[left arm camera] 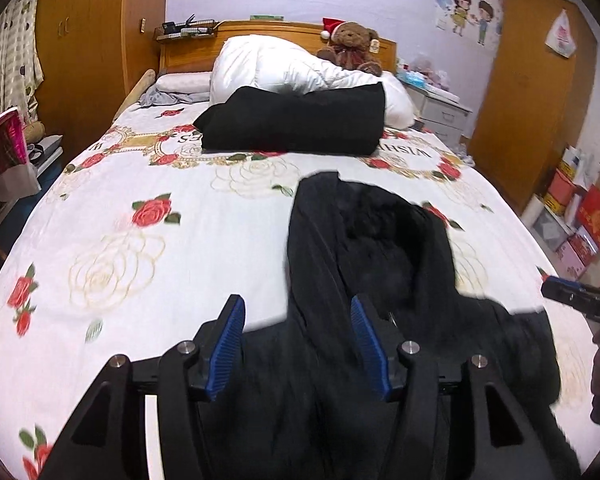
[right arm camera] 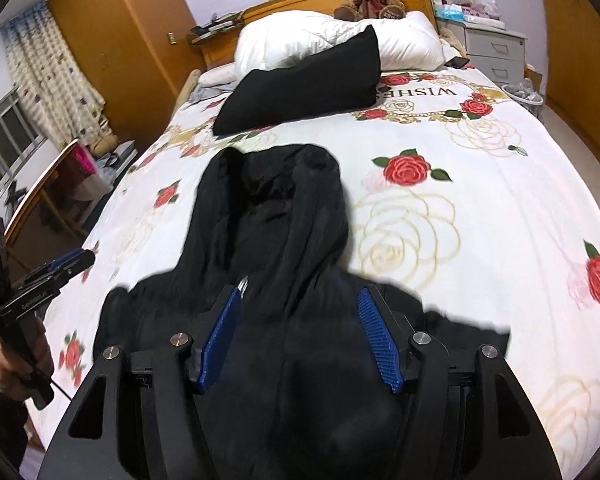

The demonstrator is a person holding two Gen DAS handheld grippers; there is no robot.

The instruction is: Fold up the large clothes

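On the floral bedspread [left arm camera: 120, 240], the left gripper [left arm camera: 298, 344] hangs with fingers spread, gripping nothing. Beneath lies the black hooded jacket [right arm camera: 276, 220], hood pointing toward the folded black garment [left arm camera: 296, 120]. Further right, the right gripper [right arm camera: 300, 336] is likewise open and empty. Probably between folds; next, regrasp a hem. Bedspread lies free on either side.

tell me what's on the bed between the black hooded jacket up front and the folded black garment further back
Nothing: between the hooded jacket and the folded black garment only bare rose-print bedsheet shows, clearest in the right wrist view.
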